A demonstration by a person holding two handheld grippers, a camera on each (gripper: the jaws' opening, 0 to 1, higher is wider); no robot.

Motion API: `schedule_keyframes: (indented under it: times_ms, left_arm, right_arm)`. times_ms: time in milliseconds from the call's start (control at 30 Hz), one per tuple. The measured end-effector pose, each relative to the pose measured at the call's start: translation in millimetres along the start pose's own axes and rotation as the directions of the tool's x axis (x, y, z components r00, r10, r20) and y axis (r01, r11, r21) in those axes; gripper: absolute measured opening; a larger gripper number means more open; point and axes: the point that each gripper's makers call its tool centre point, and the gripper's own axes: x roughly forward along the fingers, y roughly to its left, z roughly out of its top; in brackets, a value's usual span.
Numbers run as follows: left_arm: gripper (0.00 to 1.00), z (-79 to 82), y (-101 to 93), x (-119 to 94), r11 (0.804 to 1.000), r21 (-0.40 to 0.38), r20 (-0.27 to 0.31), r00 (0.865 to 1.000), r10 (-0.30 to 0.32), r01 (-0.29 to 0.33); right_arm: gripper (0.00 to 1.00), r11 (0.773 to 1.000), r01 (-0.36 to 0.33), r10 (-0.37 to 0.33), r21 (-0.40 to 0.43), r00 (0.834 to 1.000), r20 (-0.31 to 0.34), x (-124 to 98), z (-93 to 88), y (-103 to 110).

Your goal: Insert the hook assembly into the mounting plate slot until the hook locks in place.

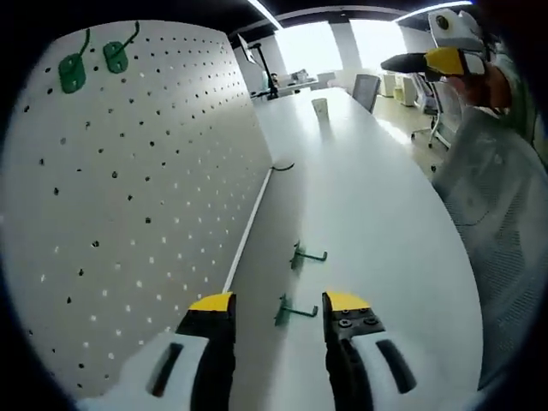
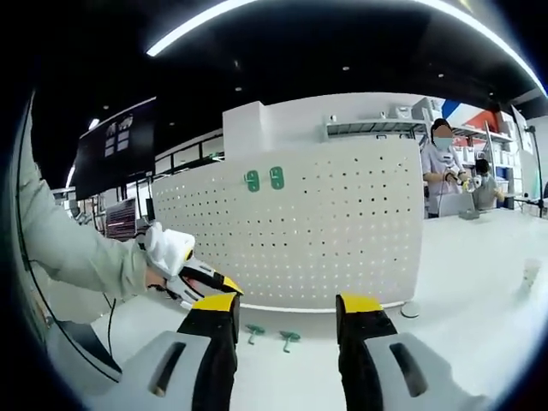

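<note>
Your table (image 1: pixel 368 214) is long and white, and the pegboard (image 1: pixel 137 197) stands upright along one of its long edges; in the right gripper view the same pegboard (image 2: pixel 300 231) faces you across the tabletop (image 2: pixel 462 282).

Two green hooks are already seated side by side in the pegboard's top row, near an upper corner: one (image 1: pixel 73 68) beside the other (image 1: pixel 116 53) in the left gripper view, and the pair (image 2: pixel 252 181) (image 2: pixel 276 177) shows again in the right gripper view.

Two more green hooks lie loose on the table, near the foot of the pegboard. In the left gripper view one (image 1: pixel 295 310) sits between your jaw tips and the other (image 1: pixel 304 255) lies just beyond it. In the right gripper view the loose pair (image 2: pixel 254 330) (image 2: pixel 289 339) lies between your jaws and the board.

Your left gripper (image 1: pixel 281 303) has its jaws apart, low over the nearer hook and clamped on nothing; it also shows in the right gripper view (image 2: pixel 205 282), with your sleeve (image 2: pixel 77 248) behind it.

Your right gripper (image 2: pixel 287 306) has its jaws apart too, holding nothing.

A small cup (image 1: pixel 320 107) stands far down the table.
</note>
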Motion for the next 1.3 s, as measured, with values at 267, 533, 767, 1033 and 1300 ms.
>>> schedule_keyframes:
  times_ms: [267, 533, 767, 1033, 1300]
  left_arm:
    - [0.41, -6.8, -1.0, 13, 0.999, 0.017, -0.031, 0.999, -0.034, 0.035]
    - [0.38, -17.9, 2.6, 21, 0.998, 0.017, -0.067, 0.996, -0.066, 0.067]
    - [0.35, -26.7, 4.7, 28, 0.995, 0.048, -0.100, 0.991, -0.086, 0.091]
    - [0.30, -36.7, 8.6, 36, 0.993, 0.047, -0.128, 0.986, -0.105, 0.112]
    - [0.28, -39.0, 8.4, 42, 0.989, 0.052, -0.136, 0.982, -0.128, 0.136]
  right_arm:
    - [0.43, 1.000, -0.003, 0.003, 0.010, 1.000, -0.008, 0, -2.6, 2]
    - [0.43, 1.000, -0.004, 0.004, 0.017, 1.000, -0.017, 1, -7.0, 3]
    - [0.43, 1.000, -0.007, 0.008, 0.030, 1.000, -0.023, 4, -9.3, 6]
    - [0.42, 1.000, -0.004, 0.005, 0.030, 1.000, -0.025, 5, -8.8, 5]
    - [0.42, 0.999, 0.011, -0.010, 0.034, 0.999, -0.034, 5, -11.1, -2]
